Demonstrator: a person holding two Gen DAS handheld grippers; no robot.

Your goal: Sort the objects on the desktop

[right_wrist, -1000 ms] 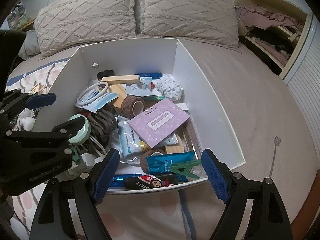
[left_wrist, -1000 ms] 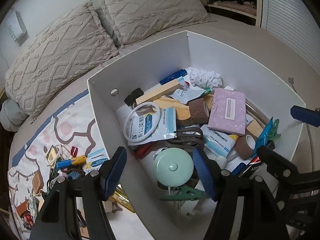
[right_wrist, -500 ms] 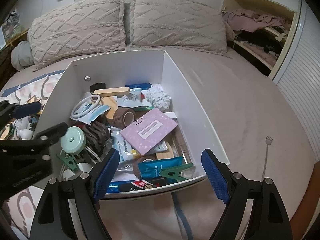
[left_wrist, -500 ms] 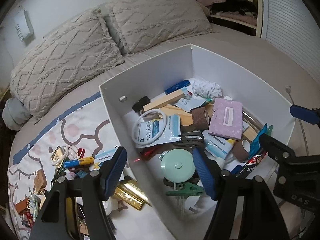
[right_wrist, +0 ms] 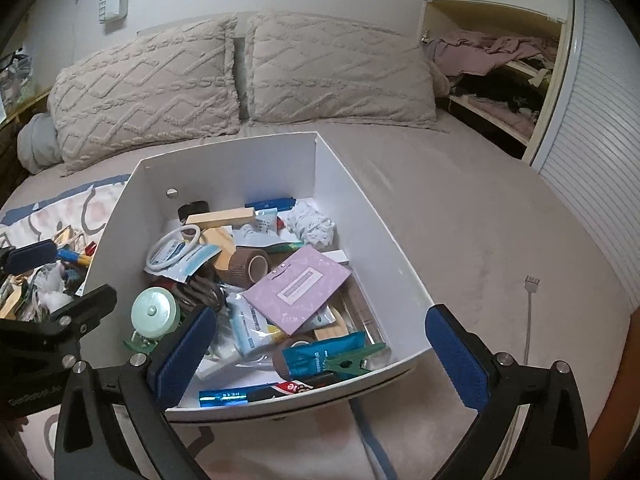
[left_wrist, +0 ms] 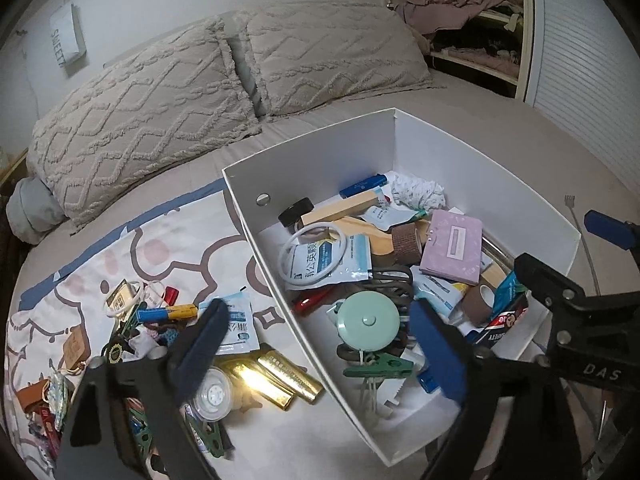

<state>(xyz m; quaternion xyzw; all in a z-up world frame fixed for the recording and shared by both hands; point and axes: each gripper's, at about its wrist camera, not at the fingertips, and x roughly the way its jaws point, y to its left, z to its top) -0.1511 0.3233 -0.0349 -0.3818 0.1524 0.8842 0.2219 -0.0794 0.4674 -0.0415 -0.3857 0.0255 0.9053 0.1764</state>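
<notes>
I have both grippers hanging over a white cardboard box (right_wrist: 352, 196) that sits on the bed, and both are spreading their jaws at this moment with nothing between the pads. My left gripper (left_wrist: 320, 344) straddles the box's left wall: one blue pad is over the loose pile on the patterned blanket (left_wrist: 120, 256), the other over the box interior just beside the mint-green round tape measure (left_wrist: 368, 322). My right gripper (right_wrist: 320, 352) hovers at the near edge of the box, its pads set wide on either side of the front wall, empty. Inside the box I see a lilac card envelope (right_wrist: 298, 284) lying on top of the heap, a brown roll of bandage wrap (right_wrist: 250, 266) just behind it, a wooden block (right_wrist: 220, 218) toward the back wall, a white ring (left_wrist: 312, 254) resting on a blue-and-white sachet (left_wrist: 332, 262), a crumpled white cloth (right_wrist: 310, 224) near the far corner, and a green clothespin (right_wrist: 352, 358) near the front wall. Outside the box, on the blanket, lie gold foil bars (left_wrist: 276, 376), a blue and yellow battery (left_wrist: 166, 313), a small white round cap (left_wrist: 214, 394) and another sachet (left_wrist: 238, 326). Two textured beige pillows (right_wrist: 240, 76) sit at the head of the bed, well apart from the box.
</notes>
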